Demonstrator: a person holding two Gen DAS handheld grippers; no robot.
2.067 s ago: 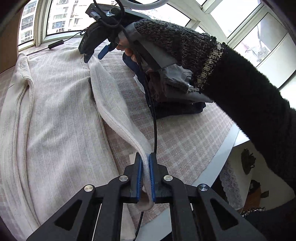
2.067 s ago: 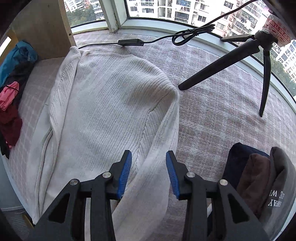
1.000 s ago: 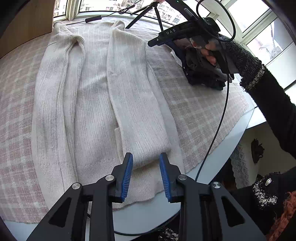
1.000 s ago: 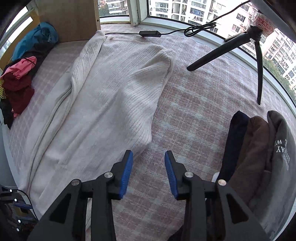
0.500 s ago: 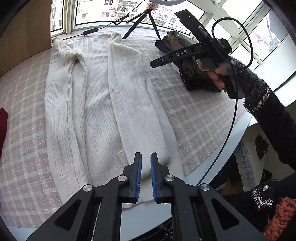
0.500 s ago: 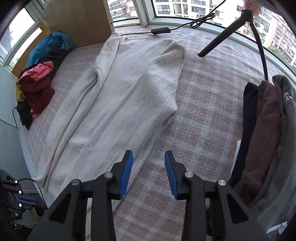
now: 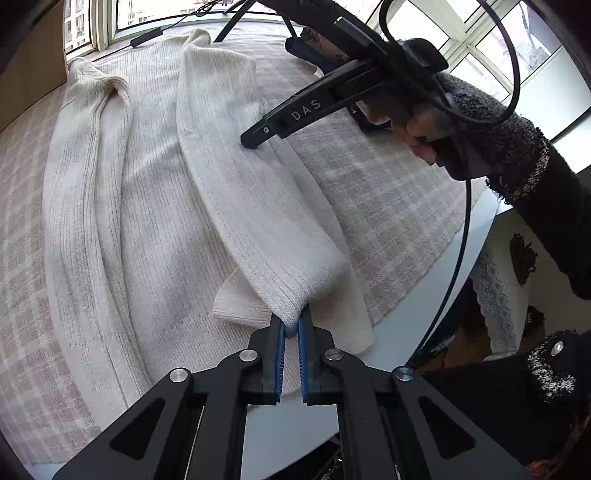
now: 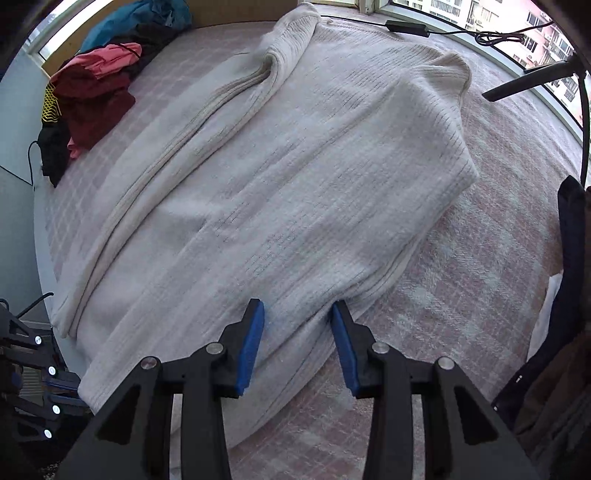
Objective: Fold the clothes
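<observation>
A cream ribbed sweater (image 7: 155,192) lies flat on the checked tablecloth, both sleeves folded lengthwise over the body. My left gripper (image 7: 290,325) is shut on the cuff of the right-hand sleeve (image 7: 291,295) near the table's front edge and lifts it slightly. My right gripper (image 8: 298,317) is open and empty, hovering low over the sweater's (image 8: 295,177) side edge by that sleeve. It also shows in the left wrist view (image 7: 255,140), its tip over the sleeve's upper part.
A stack of folded dark clothes (image 8: 569,295) lies to the right. A pile of red, pink and blue clothes (image 8: 96,81) lies at the far left. A tripod leg (image 8: 532,81) and a cable (image 8: 406,26) lie by the window. The table edge (image 7: 406,325) is near.
My left gripper, open a second ago, has shut on the sleeve cuff and raised it. My right gripper has moved left and down from the bare cloth onto the sweater's side.
</observation>
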